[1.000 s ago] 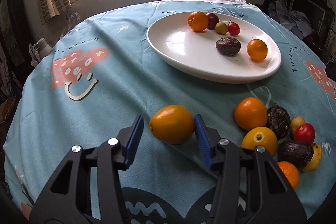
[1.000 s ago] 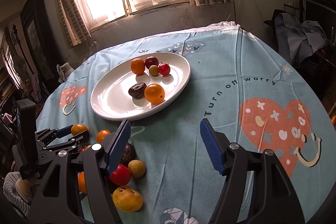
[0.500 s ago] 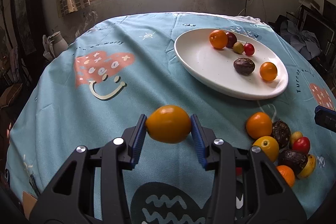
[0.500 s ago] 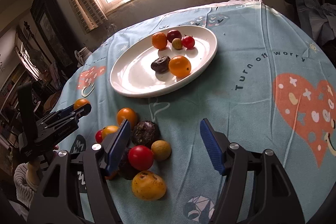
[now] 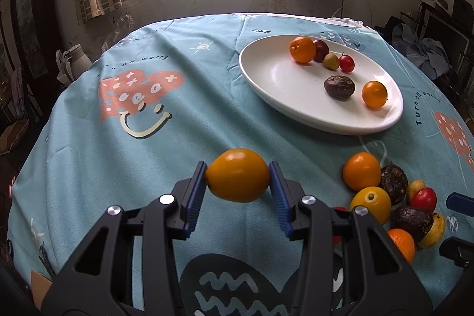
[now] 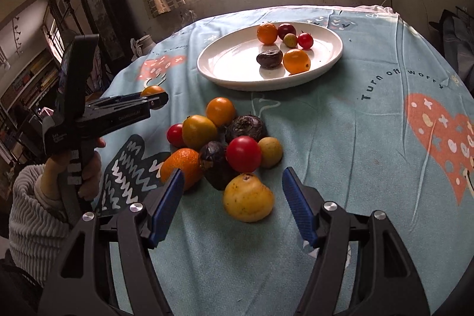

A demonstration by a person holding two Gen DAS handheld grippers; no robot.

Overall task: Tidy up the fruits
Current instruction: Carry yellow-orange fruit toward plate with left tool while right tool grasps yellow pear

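— Daylight from the window falls on the round table [image 5: 89, 168] with its blue cloth; where do you stand?

— Your left gripper [image 5: 238, 182] is clamped on the orange fruit [image 5: 238, 175], lifted clear of the cloth near the table's front edge. A second ago it lay on the cloth between jaws that have just been closing.

— And your right gripper [image 6: 232, 194]?

— Jaws apart, empty, now lowered over the yellow fruit [image 6: 247, 197] at the near side of the pile [image 6: 225, 138].

— Risks?

— Smooth round skin can slip from your pads on the way to the white plate [image 5: 266, 79]. On the right, you could nudge the pile and send fruit rolling.
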